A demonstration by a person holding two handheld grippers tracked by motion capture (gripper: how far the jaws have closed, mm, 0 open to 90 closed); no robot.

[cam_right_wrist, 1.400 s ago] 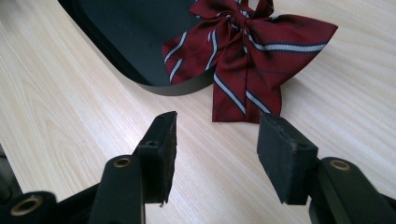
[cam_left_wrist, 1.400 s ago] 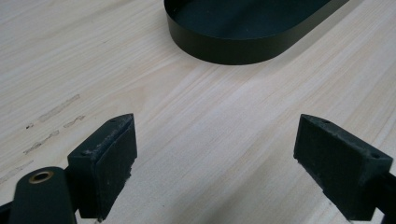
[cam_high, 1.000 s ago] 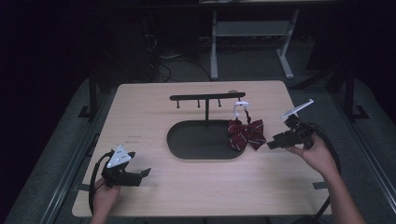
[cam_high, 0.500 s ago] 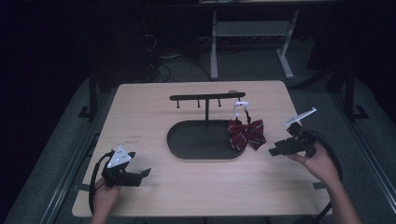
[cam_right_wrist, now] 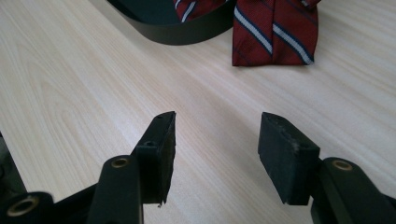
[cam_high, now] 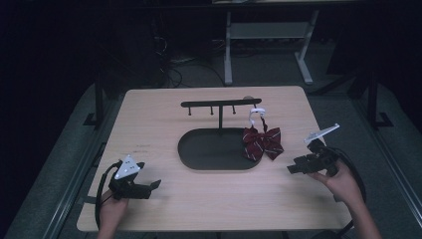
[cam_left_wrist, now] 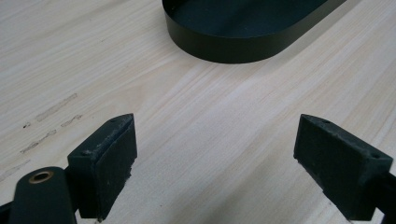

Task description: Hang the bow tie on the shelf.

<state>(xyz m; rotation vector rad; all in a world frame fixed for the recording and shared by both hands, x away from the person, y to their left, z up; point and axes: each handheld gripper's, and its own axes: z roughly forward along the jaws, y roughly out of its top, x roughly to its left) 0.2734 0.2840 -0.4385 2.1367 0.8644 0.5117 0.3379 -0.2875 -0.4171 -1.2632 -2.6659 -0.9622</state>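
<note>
A dark red striped bow tie (cam_high: 262, 142) hangs by a white hook (cam_high: 256, 114) from the right end of a black T-shaped rack (cam_high: 220, 104). The rack stands in a black oval tray (cam_high: 199, 149) at the table's middle. The tie's ends drape over the tray's right rim onto the wood (cam_right_wrist: 275, 32). My right gripper (cam_high: 293, 169) sits low to the right of the tie, open, jaws apart over bare wood (cam_right_wrist: 215, 144). My left gripper (cam_high: 154, 185) rests near the front left, open, facing the tray (cam_left_wrist: 243, 44).
The wooden table (cam_high: 149, 114) has faint scuff marks (cam_left_wrist: 51, 109) on its left part. Beyond the far edge stands a white desk frame (cam_high: 268, 35) on a dark floor with cables. Metal rails run along both sides of the table.
My right gripper has drawn back from the bow tie, toward the right and the near edge. The tie stays hanging. The left gripper has not moved.
</note>
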